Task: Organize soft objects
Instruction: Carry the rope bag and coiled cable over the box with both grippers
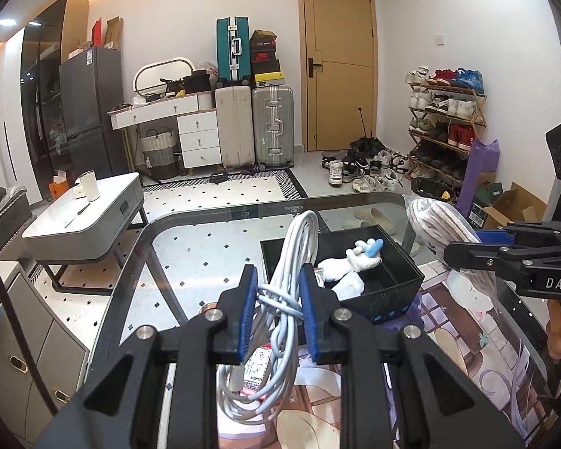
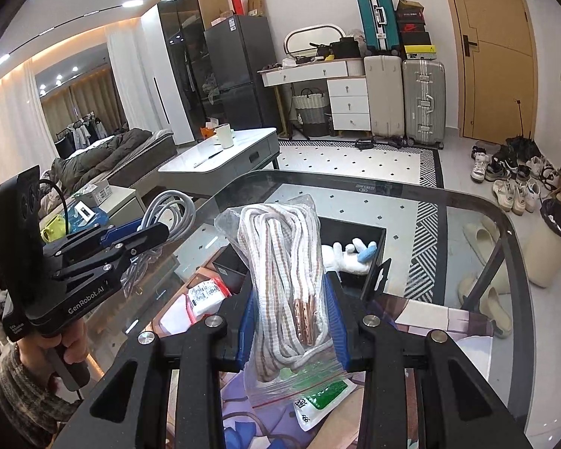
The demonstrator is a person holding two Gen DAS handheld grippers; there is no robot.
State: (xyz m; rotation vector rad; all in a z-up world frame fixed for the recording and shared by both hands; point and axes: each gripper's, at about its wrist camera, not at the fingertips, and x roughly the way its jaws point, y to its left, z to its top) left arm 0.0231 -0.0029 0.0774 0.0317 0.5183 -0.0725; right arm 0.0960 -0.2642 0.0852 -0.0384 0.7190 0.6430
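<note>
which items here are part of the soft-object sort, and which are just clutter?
Job:
- left gripper shut on the white cable bundle
- right gripper shut on the bagged laces
- black box holding the white plush toy

Clutter:
- suitcases
- shoe rack
- mug

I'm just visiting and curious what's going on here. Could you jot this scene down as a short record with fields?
left gripper: shut on cable, a coiled white bundle, lifted
right gripper: shut on bag, clear plastic with striped laces inside
box: black, open, on the glass table
in box: white plush toy
mat: printed picture, lying on the table beside the box
</note>
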